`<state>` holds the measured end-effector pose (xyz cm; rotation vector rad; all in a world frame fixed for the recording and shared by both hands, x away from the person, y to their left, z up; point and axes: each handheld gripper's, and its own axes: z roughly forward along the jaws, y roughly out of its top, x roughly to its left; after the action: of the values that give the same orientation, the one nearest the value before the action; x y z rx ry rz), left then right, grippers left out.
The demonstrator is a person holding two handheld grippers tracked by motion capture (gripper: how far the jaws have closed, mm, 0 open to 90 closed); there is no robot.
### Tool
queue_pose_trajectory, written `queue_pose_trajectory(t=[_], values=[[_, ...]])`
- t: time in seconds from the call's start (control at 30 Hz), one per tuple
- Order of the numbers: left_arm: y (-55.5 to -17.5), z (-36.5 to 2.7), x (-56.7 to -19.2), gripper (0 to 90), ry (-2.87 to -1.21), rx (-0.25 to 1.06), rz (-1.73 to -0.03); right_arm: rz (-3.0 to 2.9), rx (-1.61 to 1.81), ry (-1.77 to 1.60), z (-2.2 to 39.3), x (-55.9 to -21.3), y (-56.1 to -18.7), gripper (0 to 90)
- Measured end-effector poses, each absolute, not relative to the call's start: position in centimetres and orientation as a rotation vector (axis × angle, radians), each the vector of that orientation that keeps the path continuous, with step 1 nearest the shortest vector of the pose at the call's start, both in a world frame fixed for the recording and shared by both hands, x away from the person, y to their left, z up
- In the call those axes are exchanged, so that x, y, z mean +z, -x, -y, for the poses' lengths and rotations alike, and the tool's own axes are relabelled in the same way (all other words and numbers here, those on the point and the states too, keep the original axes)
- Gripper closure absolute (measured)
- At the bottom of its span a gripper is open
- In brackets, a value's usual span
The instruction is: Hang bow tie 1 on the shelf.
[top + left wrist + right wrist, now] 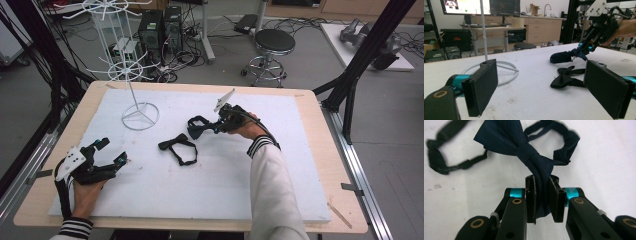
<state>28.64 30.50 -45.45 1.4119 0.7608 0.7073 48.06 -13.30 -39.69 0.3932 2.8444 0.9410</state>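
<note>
A navy bow tie [196, 130] is pinched by one wing between the pads of my right gripper [214, 128], just above the white board near its middle. In the right gripper view my right gripper [542, 183] is shut on the fabric, and the navy bow tie [511, 140] with its strap loop hangs ahead of it. A black bow tie [177, 145] lies flat on the board, left of and nearer than the navy one. Over the front left of the board, my left gripper [112, 151] is open with nothing in it. In the left gripper view my left gripper [541, 87] faces the black bow tie [564, 77] and my right gripper [584, 50].
A white wire display stand [131, 70] with hooked arms rises from a ring base [141, 116] at the back left of the white board [165, 200]. The board lies on a wooden table [330, 165]. A stool [274, 42] stands on the floor beyond.
</note>
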Motion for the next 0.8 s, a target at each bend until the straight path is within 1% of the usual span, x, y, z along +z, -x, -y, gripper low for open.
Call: queue_pose_trajectory(t=[0.23, 0.33, 0.47, 0.8], values=[[-28.9, -30.9, -45.3, 12.7, -1.427, 0.668, -0.774, -2.775, 1.035, -0.458, 14.3, -38.4, -47.3, 77.1], [-29.0, -31.2, -45.1, 12.7, -1.43, 0.679, -0.774, -2.752, 1.06, -0.446, 14.4, -37.8, -47.0, 77.0], [-29.1, -31.4, -44.4, 12.7, -1.417, 0.69, -0.767, -2.723, 1.128, -0.407, 14.1, -36.9, -46.4, 76.3], [-30.2, -30.7, -42.2, 12.7, -1.469, 0.669, -0.703, -2.676, 1.183, -0.36, 14.3, -35.4, -45.5, 75.4]])
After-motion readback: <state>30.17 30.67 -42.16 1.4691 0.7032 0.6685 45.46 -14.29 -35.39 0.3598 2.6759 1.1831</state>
